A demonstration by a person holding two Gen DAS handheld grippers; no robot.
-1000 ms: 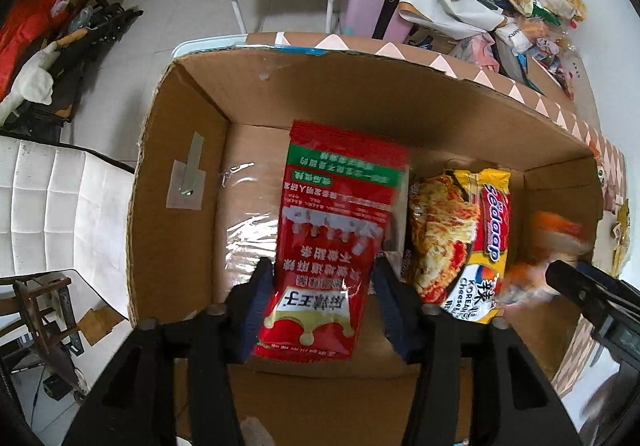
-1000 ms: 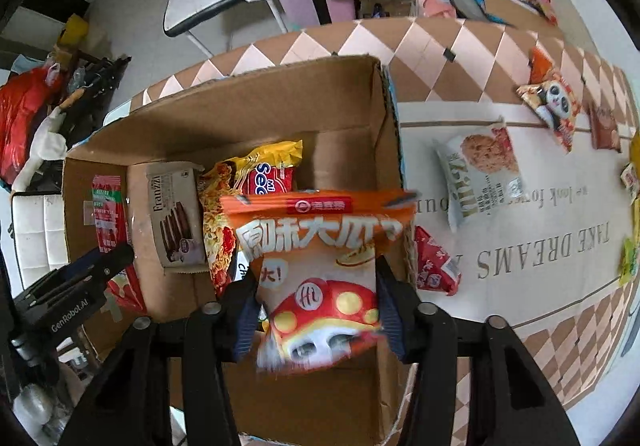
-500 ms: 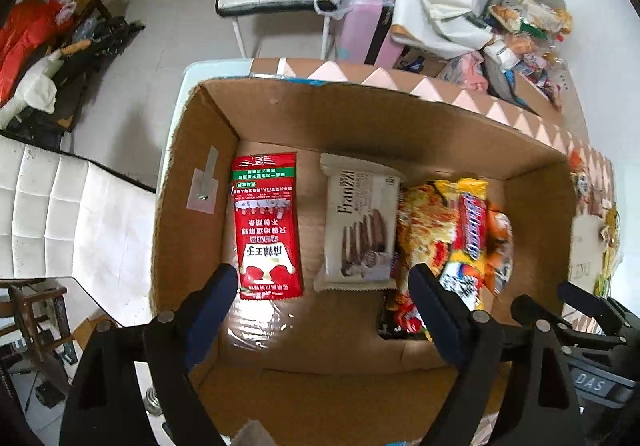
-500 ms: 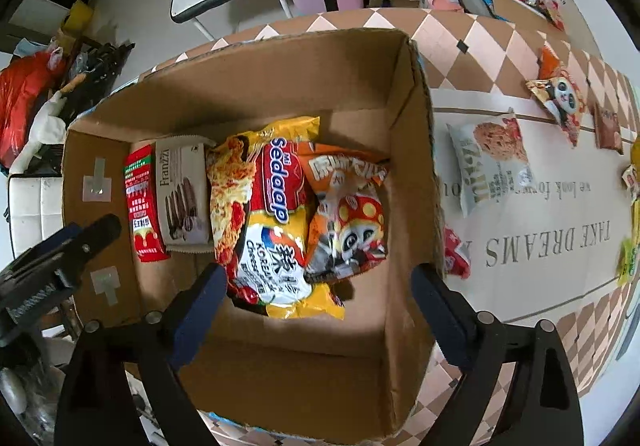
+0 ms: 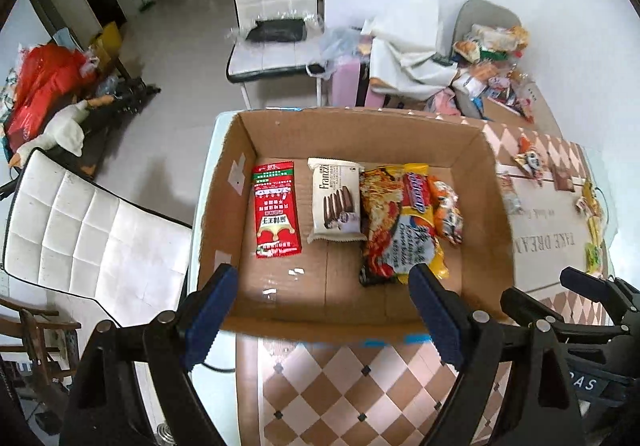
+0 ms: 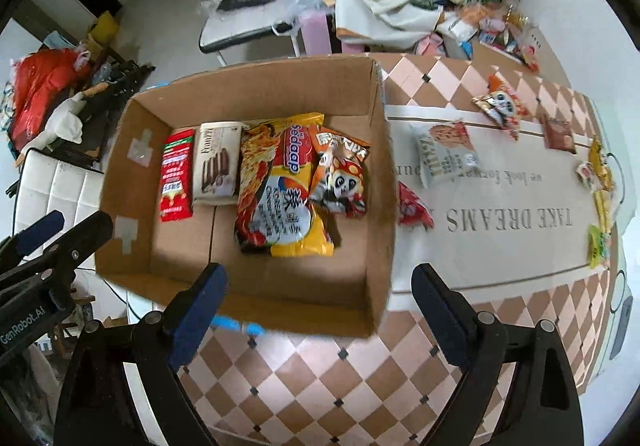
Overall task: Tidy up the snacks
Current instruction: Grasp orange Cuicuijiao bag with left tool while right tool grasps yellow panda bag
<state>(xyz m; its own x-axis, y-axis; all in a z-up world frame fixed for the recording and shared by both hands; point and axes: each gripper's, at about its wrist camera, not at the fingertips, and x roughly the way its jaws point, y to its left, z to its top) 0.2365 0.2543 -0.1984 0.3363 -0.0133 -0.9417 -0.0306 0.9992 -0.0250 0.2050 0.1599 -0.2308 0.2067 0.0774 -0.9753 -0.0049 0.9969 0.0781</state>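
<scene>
An open cardboard box (image 5: 496, 214) (image 6: 380, 182) stands on the table. In it lie a red packet (image 5: 276, 210) (image 6: 174, 174), a white Franzzi biscuit pack (image 5: 338, 200) (image 6: 216, 162), a yellow Sedaap noodle pack (image 5: 400, 230) (image 6: 280, 186) and an orange panda snack bag (image 5: 448, 206) (image 6: 340, 174). My left gripper (image 5: 324, 310) is open and empty above the box's near wall. My right gripper (image 6: 320, 310) is open and empty at the box's near right corner. Loose snacks lie on the table: a white cookie bag (image 6: 444, 154), a red packet (image 6: 412, 206) beside the box, and a panda bag (image 6: 500, 106).
The table has a checkered cloth (image 6: 320, 386) with a lettered runner (image 6: 500, 238). More small snack packs (image 6: 600, 206) lie along its far right edge. White chairs (image 5: 80, 238) (image 5: 272, 30) stand to the left and behind. A heap of snacks and bags (image 5: 488, 58) sits at the back right.
Both grippers opened, dropped their packets into the box and drew back up and toward me. The red packet and the orange panda bag now lie in the box.
</scene>
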